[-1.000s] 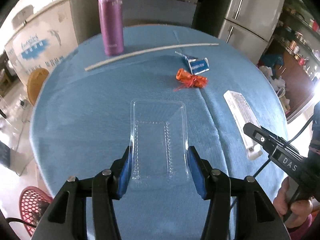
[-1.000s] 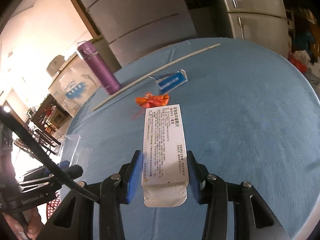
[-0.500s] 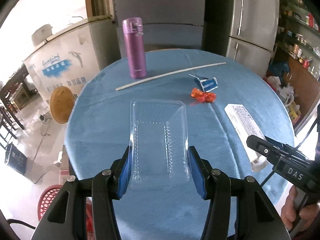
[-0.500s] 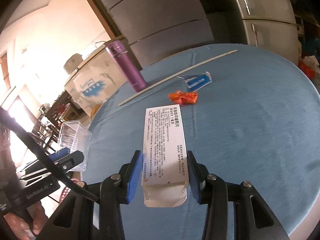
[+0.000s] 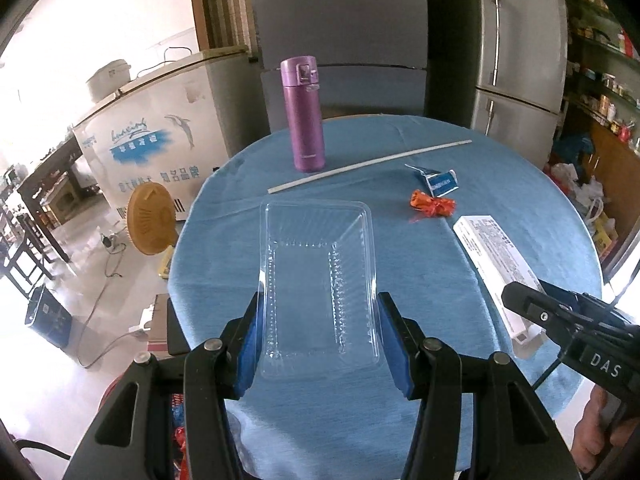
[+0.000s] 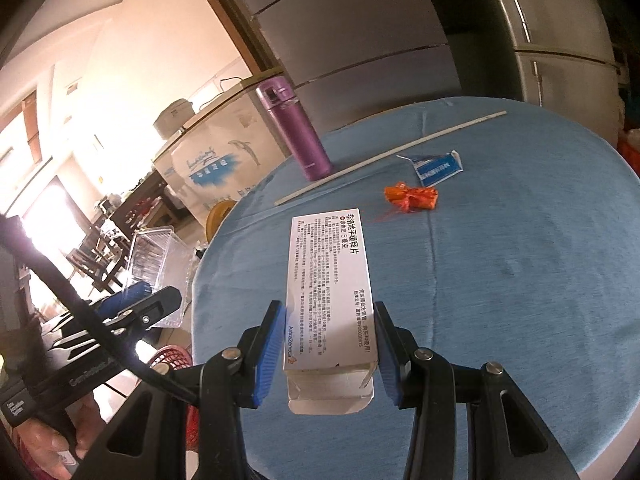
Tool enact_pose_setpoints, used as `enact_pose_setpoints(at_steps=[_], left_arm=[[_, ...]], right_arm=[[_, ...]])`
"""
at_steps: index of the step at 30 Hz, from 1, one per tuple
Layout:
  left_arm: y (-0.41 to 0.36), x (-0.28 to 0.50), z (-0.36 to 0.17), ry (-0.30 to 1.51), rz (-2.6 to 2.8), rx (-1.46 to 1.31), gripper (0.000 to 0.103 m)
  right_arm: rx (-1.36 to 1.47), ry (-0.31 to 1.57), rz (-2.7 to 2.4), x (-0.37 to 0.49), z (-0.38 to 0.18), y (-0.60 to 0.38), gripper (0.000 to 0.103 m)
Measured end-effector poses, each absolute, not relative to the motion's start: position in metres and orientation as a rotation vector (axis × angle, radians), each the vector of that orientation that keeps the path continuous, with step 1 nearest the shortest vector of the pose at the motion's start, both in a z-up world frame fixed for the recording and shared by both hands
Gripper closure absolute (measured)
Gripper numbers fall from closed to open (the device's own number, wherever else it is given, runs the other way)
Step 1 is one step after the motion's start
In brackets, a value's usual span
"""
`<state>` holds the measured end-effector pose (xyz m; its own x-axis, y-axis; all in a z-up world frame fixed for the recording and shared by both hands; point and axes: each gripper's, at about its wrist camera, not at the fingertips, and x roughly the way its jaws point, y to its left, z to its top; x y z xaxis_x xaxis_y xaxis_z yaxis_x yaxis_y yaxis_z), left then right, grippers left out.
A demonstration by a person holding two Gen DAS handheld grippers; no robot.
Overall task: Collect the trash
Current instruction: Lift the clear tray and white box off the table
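Note:
My left gripper (image 5: 320, 340) is shut on a clear plastic tray (image 5: 318, 280), held up over the near edge of the round blue table (image 5: 500, 184). A white medicine box (image 6: 330, 292) with printed text sits between the blue pads of my right gripper (image 6: 330, 346), which is shut on it above the table. Left on the cloth are an orange wrapper (image 5: 432, 205), a blue-and-white packet (image 5: 440, 181) and a long white stick (image 5: 368, 166). The box (image 5: 496, 264) and right gripper show at the right of the left wrist view; the tray (image 6: 154, 260) shows at the left of the right wrist view.
A purple flask (image 5: 302, 114) stands upright at the table's far side. A red basket (image 6: 172, 360) sits on the floor by the near-left edge. A chest freezer (image 5: 160, 140), a round tan fan (image 5: 151, 219), chairs and refrigerators surround the table.
Both grippers have lifted and pulled back from the table with the tray and the box in them, so the table and the remaining litter look smaller and farther off.

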<state>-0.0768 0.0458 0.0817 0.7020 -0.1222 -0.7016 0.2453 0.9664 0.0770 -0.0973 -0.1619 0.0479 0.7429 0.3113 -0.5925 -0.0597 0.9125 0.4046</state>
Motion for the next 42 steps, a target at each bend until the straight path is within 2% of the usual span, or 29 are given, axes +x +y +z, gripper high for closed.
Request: enact_pose_setpoints(at_steps=[26,32,36,42], left_arm=[[0.057,-0.070,0.065,0.817,-0.183,0.169,0.047],[0.050,-0.054,0.033,0.924,-0.255,0.124,0.047],[0.039,-0.047,0.011,0.991,-0.290,0.111,0.047],[0.022,-0.049,0.008,0.964,-0.301,0.146,0.047]], right_arm=[[0.367,0.745,0.226,-0.087,0.037,-0.148,0.057],[0.299,0.740,0.082,-0.083,0.015,-0.160,0.057],[0.355,0.751,0.014,-0.079,-0.006,-0.185,0.057],[0.433,0.699,-0.052,-0.079,-0.023,-0.220,0.057]])
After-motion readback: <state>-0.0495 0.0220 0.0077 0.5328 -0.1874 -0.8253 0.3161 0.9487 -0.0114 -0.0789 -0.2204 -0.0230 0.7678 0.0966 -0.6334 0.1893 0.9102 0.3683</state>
